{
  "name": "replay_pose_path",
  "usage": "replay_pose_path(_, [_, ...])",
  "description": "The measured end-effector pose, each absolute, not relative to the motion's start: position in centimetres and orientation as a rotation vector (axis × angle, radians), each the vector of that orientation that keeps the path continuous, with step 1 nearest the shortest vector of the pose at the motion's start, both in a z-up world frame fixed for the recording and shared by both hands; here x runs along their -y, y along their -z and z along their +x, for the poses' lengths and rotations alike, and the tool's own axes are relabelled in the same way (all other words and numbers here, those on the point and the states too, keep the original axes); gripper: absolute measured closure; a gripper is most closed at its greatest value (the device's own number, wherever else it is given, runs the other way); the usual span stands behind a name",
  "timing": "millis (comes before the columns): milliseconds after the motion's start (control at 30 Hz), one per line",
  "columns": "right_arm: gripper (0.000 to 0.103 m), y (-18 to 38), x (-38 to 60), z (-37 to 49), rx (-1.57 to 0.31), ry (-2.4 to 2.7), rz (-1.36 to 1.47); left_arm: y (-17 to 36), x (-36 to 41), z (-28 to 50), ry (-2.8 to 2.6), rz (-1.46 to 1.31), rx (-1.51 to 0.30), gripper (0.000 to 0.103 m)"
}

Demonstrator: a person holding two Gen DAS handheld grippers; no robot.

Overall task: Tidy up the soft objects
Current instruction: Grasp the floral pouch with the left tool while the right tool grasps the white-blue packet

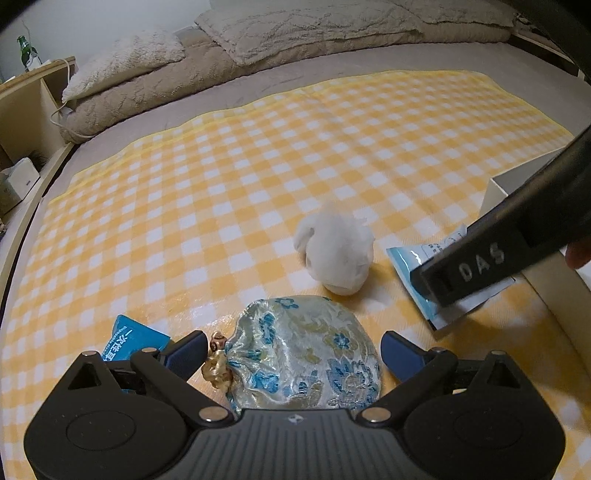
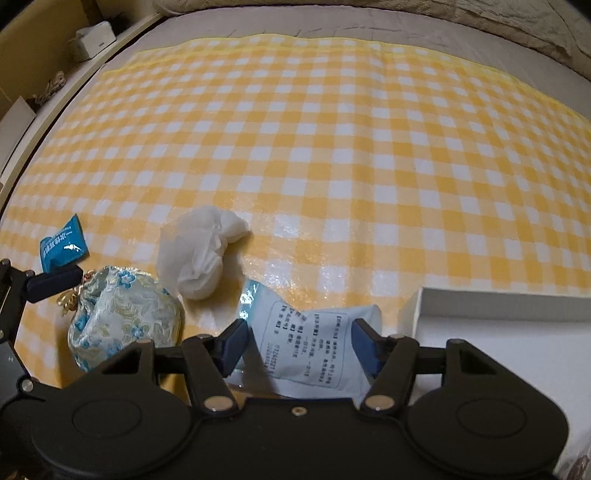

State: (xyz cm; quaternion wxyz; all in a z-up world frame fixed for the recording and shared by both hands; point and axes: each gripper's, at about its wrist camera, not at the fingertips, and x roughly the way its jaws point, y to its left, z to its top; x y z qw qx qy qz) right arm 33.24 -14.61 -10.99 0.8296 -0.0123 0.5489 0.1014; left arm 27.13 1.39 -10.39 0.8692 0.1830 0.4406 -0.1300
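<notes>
A floral brocade pouch (image 1: 303, 350) with a gold tie lies on the yellow checked cloth (image 1: 258, 166), between the wide-open fingers of my left gripper (image 1: 291, 350). It also shows in the right wrist view (image 2: 122, 317). A crumpled white cloth (image 1: 336, 251) lies just beyond it, also in the right wrist view (image 2: 199, 251). My right gripper (image 2: 299, 343) is open around a pale blue printed packet (image 2: 310, 350), which also shows in the left wrist view (image 1: 410, 266), at the edge of a white box (image 2: 498, 306). A small blue sachet (image 1: 129, 339) lies left of the pouch.
Folded beige bedding and a pillow (image 1: 295, 33) lie at the head of the bed. A wooden shelf (image 1: 26, 103) with a green bottle (image 1: 25, 51) stands at the left. The white box (image 1: 498, 192) sits at the cloth's right edge.
</notes>
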Motion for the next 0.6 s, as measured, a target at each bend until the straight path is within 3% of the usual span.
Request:
replay_pose_path(167, [0.038, 12.3, 12.5, 32.8, -1.162, -0.249, -0.127, 11.0, -1.6, 27.6, 0.267, 0.376, -0.952, 0.008])
replay_pose_path(233, [0.043, 12.5, 12.1, 32.8, -1.165, -0.266, -0.146, 11.0, -1.8, 27.8, 0.261, 0.367, -0.956, 0.011])
replay_pose_path(500, [0.074, 12.3, 10.8, 31.9, -1.127, -0.319, -0.209, 10.9, -1.7, 27.6, 0.243, 0.362, -0.957, 0.022])
replay_pose_path(600, [0.095, 11.6, 11.3, 31.7, -1.112, -0.32, -0.221, 10.8, -1.6, 27.4, 0.248, 0.361, -0.957, 0.028])
